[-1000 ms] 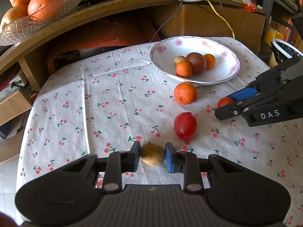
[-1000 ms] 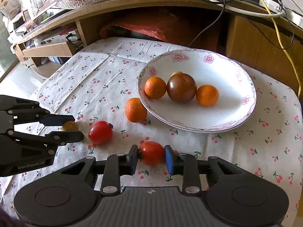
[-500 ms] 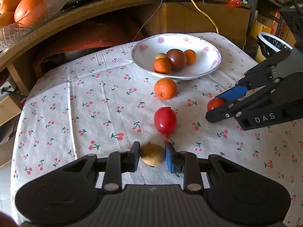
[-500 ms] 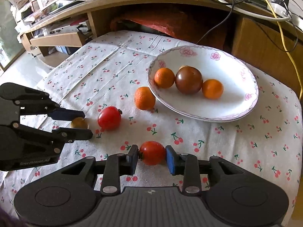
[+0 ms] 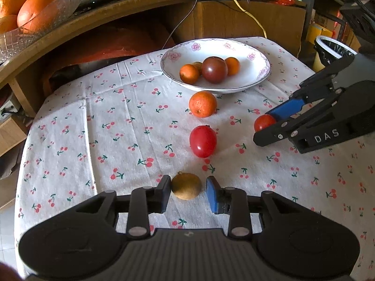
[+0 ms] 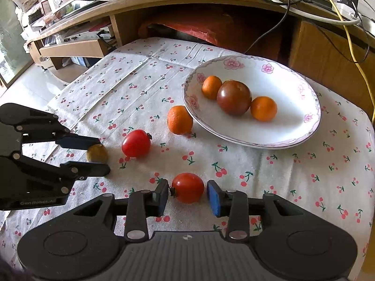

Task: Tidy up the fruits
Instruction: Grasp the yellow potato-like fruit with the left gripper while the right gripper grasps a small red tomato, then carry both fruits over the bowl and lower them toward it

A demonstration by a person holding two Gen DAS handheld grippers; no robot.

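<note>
A small brown fruit (image 5: 186, 186) lies on the cherry-print cloth between the fingers of my left gripper (image 5: 188, 188), which is open, with a gap at the blue pad. My right gripper (image 6: 187, 192) is open around a small red tomato (image 6: 187, 188) resting on the cloth. Between the two lie a larger red tomato (image 5: 203, 141) and an orange (image 5: 202, 104), the orange beside the flowered white plate (image 5: 257, 79). The plate holds two small oranges, a dark tomato (image 6: 234, 97) and a half-hidden brown fruit. Each gripper shows in the other's view: right gripper (image 5: 262, 126), left gripper (image 6: 103, 155).
A curved wooden shelf (image 5: 98, 16) rises behind the table with a glass bowl of oranges (image 5: 23, 23) and loose cables on it. A bin with a black liner (image 5: 332, 49) stands at the far right. The cloth drops off at the table's left edge (image 5: 21, 164).
Both grippers have widened: the left one let go of the brown fruit and the right one let go of the small tomato. Both fruits now rest on the cloth.
</note>
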